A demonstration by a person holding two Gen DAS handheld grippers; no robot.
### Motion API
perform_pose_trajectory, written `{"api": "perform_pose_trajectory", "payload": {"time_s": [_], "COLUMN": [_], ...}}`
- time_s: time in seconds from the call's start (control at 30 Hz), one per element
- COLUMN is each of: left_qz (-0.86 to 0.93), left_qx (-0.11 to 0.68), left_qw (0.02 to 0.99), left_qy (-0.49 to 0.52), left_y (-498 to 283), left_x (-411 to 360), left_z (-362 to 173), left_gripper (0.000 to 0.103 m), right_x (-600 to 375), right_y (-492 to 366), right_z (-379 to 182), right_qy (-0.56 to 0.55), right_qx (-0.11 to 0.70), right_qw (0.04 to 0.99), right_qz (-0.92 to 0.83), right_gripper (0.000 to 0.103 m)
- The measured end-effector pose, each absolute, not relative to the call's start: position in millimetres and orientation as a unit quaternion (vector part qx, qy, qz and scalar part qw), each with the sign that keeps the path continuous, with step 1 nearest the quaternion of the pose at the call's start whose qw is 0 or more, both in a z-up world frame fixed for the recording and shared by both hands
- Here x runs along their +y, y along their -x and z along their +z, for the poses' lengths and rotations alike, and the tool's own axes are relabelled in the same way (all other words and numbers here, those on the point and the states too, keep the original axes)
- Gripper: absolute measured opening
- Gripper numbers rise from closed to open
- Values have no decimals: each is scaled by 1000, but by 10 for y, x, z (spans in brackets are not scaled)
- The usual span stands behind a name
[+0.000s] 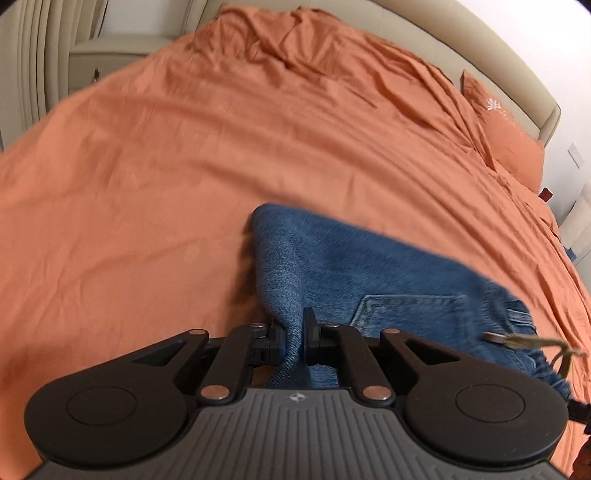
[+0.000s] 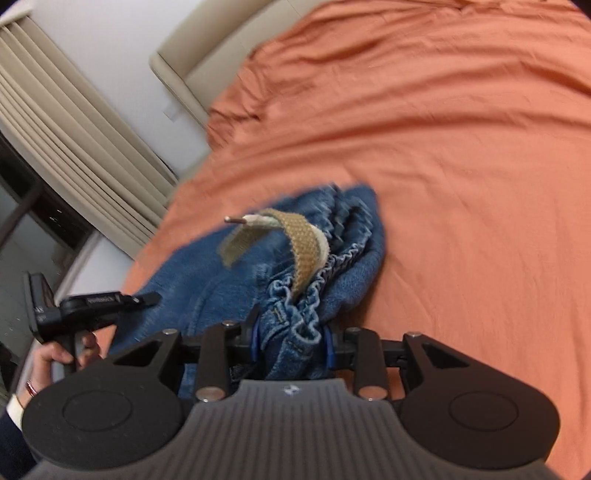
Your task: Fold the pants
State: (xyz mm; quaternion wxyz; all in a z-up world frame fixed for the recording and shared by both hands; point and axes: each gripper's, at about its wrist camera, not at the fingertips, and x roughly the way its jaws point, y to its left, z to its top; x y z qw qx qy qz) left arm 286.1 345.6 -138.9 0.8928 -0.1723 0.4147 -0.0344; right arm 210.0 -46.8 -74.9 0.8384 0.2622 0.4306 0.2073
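**Mei:** On the orange bed cover (image 1: 221,166) lie the pants (image 1: 369,273), blue denim, close to the near edge. Both claws hold them. The left gripper (image 1: 294,338) is closed on a fold of plain denim, and the right gripper (image 2: 291,341) is closed on the gathered waistband (image 2: 306,299), where a tan belt (image 2: 304,243) hangs loose.

**Jan:** How much of the folding is done, do you think?

**Mei:** I judge it is not finished. The cloth looks bunched, not a flat packet, and a back pocket (image 1: 406,310) faces up. The pictures are blurred, so I cannot count the layers. What is left, I think, is to lay it down, smooth it and tuck in the belt.

**Jan:** Is there room to work?

**Mei:** Yes, much. Beyond the pants the cover is wide and bare up to the pillow (image 1: 506,136) and the headboard (image 1: 443,33). In the right view the bed edge and a curtain (image 2: 74,129) are near the left gripper's side, so moving toward the middle is safer.
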Motion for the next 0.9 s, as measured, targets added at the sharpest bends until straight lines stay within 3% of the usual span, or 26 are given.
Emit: {"api": "perform_pose_trajectory", "payload": {"time_s": [0.23,0.43,0.5,0.57,0.67,0.9], "left_qz": [-22,29,32,18,-1,-5], "left_qx": [430,432,424,420,413,437], "left_qw": [888,895,900,903,907,895], "left_qy": [164,111,94,93,79,92], "left_y": [-2788,-2463,-2279,-2127,-1921,-1776], "left_x": [3577,3660,3651,3611,3440,3222], "left_z": [-1421,-1008,-861,-767,-730,-1101], "left_gripper": [25,21,21,21,21,21], "right_x": [-590,-595,-604,-587,-464,25], "right_y": [-2073,-2024,-1960,-1871,-1832,-2308], "right_z": [-1122,-795,-633,-452,-236,-170], "right_qy": [-305,-239,-203,-157,-103,-49], "right_qx": [473,470,453,430,391,364], "right_qw": [806,830,848,871,894,900], "right_qz": [181,182,183,178,195,233], "right_gripper": [31,45,44,44,34,23]}}
